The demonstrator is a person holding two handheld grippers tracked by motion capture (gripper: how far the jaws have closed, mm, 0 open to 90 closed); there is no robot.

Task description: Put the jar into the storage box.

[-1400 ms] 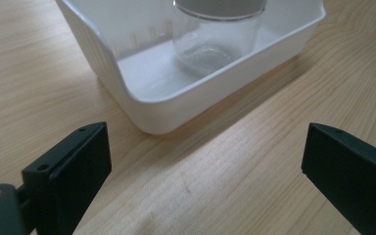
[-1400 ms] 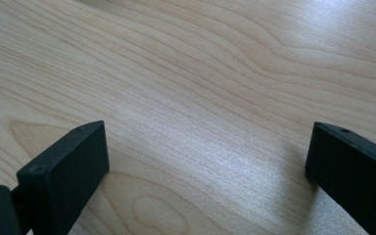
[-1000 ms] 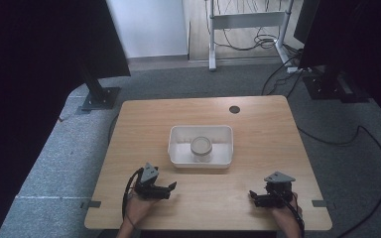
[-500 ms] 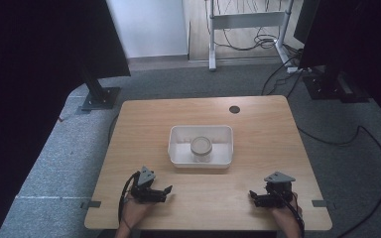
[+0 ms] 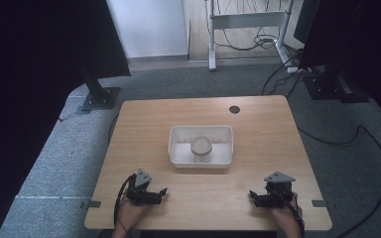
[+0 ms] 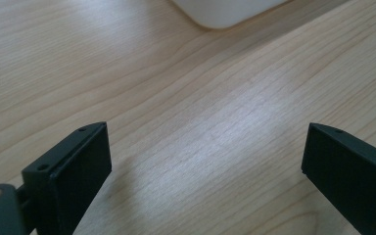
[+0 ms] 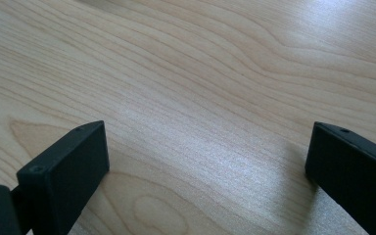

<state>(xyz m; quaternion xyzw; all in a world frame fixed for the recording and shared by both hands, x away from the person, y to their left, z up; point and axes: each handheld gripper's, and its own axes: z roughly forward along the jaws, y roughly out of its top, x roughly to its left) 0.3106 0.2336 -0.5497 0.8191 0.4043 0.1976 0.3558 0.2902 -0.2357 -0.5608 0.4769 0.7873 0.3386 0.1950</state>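
High view: a jar (image 5: 201,147) sits in the white tray (image 5: 177,151) at mid-table (image 5: 258,124), well beyond the left gripper (image 5: 161,193) and right gripper (image 5: 252,196), both spread wide, empty, near the front edge.

Pale wooden worktop (image 5: 258,129) on grey carpet.
A white tray (image 5: 178,148) sits at its middle, a round jar (image 5: 201,148) inside.

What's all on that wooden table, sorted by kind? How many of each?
White tray: 1
Round jar inside the tray: 1
Hand-held grippers, left gripper and right gripper, both with jaws open and holding nothing: 2
Total: 4
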